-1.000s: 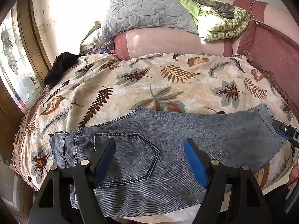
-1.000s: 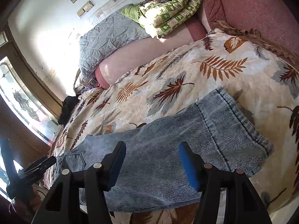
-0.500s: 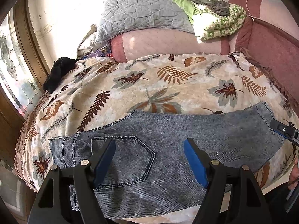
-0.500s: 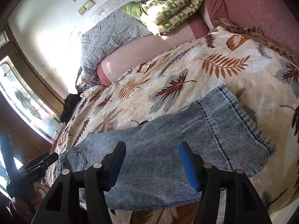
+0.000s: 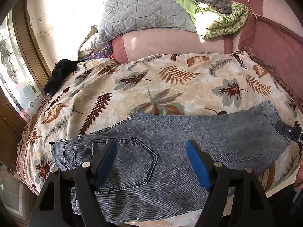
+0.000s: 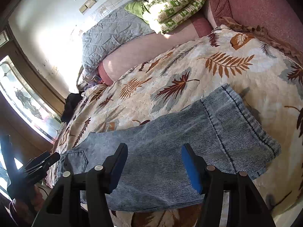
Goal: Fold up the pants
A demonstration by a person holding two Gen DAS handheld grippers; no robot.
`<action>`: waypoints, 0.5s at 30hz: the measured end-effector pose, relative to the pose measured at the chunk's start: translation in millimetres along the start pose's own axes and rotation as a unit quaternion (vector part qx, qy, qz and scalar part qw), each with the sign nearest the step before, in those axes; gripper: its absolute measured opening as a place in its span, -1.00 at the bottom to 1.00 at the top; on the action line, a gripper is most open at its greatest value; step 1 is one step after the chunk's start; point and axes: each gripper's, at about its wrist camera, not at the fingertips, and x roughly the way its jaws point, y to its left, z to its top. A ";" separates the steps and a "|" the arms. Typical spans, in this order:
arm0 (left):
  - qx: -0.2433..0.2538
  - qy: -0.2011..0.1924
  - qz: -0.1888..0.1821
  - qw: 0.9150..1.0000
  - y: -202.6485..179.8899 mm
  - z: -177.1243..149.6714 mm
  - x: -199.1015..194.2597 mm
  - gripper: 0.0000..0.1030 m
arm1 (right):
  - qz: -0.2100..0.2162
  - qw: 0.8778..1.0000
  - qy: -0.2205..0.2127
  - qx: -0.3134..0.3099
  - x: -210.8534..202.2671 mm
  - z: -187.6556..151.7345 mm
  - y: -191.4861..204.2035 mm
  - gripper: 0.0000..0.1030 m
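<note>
- Left wrist view: denim pants (image 5: 170,141) lie flat across the near part of the bed, on a leaf-print bedspread (image 5: 170,87). Waistband at left, back pocket (image 5: 130,162) facing up, leg hem (image 5: 270,113) at right.
- Left hand-held gripper (image 5: 151,162) hangs over the pocket area, blue pads wide apart, nothing between them; whether the tips touch the denim I cannot tell.
- Right wrist view: right hand-held gripper (image 6: 154,166) hangs over the leg section, jaws parted, nothing gripped. Hem end (image 6: 251,124) lies flat beyond it.
- Each hand-held gripper shows at the edge of the other's view.
- Writing: no brand, label or text readable on the pants or bedding. Small wall plates (image 6: 87,4) too blurred to read.
- Edges: the near long edge of the pants runs close to the bed's front edge. A wide stretch of bare bedspread lies beyond the pants.
- Far side: grey quilted cover (image 5: 144,17) and green-patterned folded quilt (image 5: 221,20) on a pink bolster (image 5: 166,43). Dark garment (image 5: 58,75) at the left edge by the window (image 5: 13,79).
</note>
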 end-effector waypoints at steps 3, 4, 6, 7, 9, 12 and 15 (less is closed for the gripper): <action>0.001 -0.001 0.001 1.000 -0.4 0.1 -0.1 0.48 | 0.001 1.000 0.000 0.001 -0.4 0.2 -0.7 0.22; 0.002 -0.001 0.001 1.000 -0.6 0.2 0.1 0.48 | 0.002 1.000 0.000 0.001 -0.4 0.2 -0.8 0.22; 0.003 -0.002 0.002 1.000 -1.4 -0.1 0.4 0.48 | 0.001 1.000 0.000 0.001 -0.5 0.4 -0.8 0.22; 0.003 -0.002 0.002 1.000 -2.0 -0.3 0.7 0.48 | 0.002 1.000 0.000 0.001 -0.5 0.4 -0.7 0.22; 0.003 -0.001 0.000 1.000 -2.1 -0.5 0.6 0.48 | 0.002 1.000 0.000 0.000 -0.7 0.2 -0.6 0.22; 0.004 -0.001 0.001 1.000 -2.6 -1.2 0.5 0.48 | 0.002 1.000 0.001 0.000 -0.3 0.1 -0.2 0.22; 0.004 -0.001 0.002 1.000 -2.8 -1.4 0.7 0.48 | 0.001 1.000 0.001 0.000 0.0 -0.1 0.1 0.22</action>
